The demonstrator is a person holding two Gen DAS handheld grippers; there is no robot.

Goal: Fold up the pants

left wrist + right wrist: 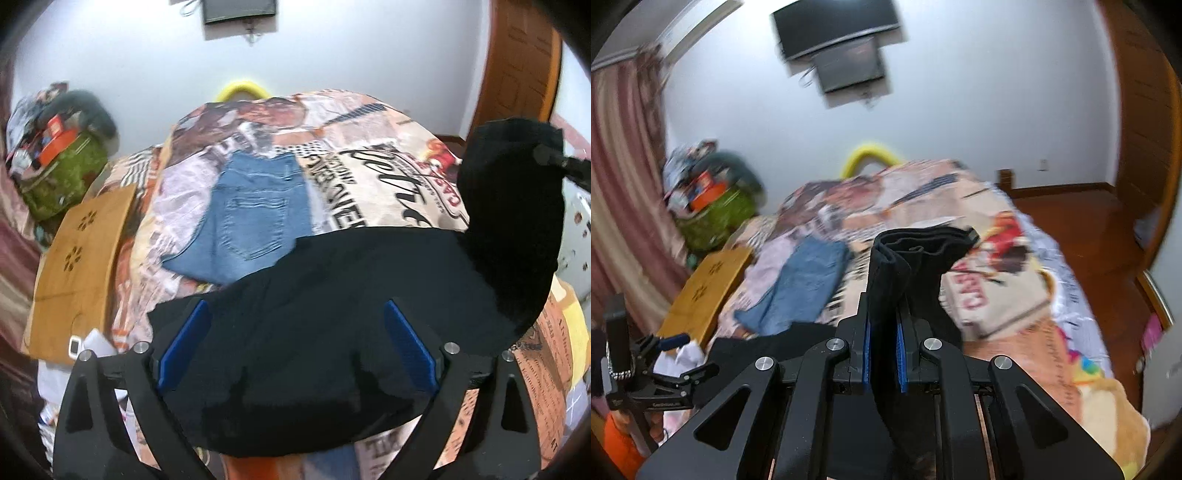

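Printed bedspread carries jeans at 11 o'clock; right gripper is clamped on lifted black pants, left gripper jaws apart over them

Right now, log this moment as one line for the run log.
task: fold pants | right gripper: shut on black pants, lifting one end | left gripper: open over them | jeans: flat on bed
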